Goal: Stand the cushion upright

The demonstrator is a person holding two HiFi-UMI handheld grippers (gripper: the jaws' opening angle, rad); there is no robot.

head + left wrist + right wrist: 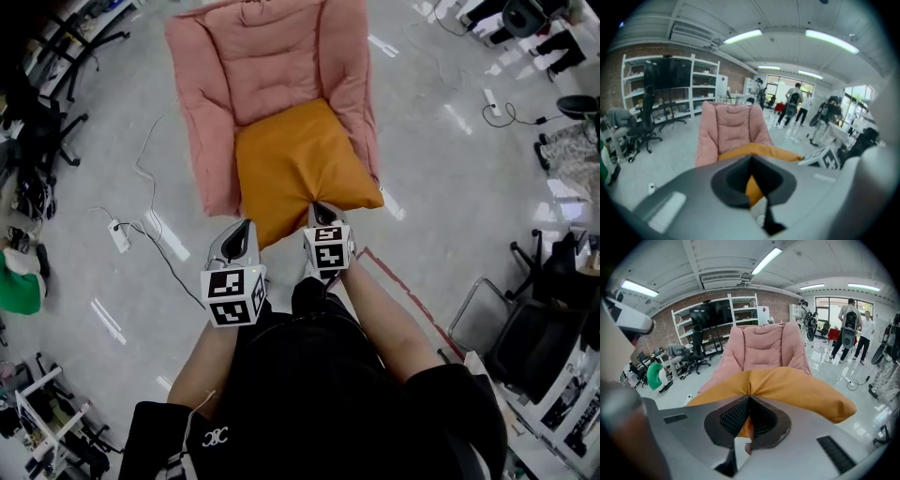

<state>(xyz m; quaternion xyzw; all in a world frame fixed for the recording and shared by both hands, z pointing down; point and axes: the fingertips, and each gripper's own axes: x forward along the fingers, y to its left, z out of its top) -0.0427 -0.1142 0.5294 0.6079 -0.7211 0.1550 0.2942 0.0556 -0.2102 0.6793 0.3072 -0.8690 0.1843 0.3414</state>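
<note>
Orange cushion (300,164) on pink chair (211,94), edge pinched by left gripper (247,226), right gripper (323,209)

Orange cushion (300,164) lies on pink floor chair (272,66), its near edge hanging off the seat. right gripper (320,210) tip at that edge, fabric puckered there. left gripper (245,227) tip at near-left corner. Power strip (119,236) on floor, left.

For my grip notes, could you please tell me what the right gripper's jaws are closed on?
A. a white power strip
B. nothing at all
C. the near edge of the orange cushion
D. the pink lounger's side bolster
C: in the right gripper view, the right gripper pinches the puckered near edge of the orange cushion, which lies on the pink lounger.
</note>
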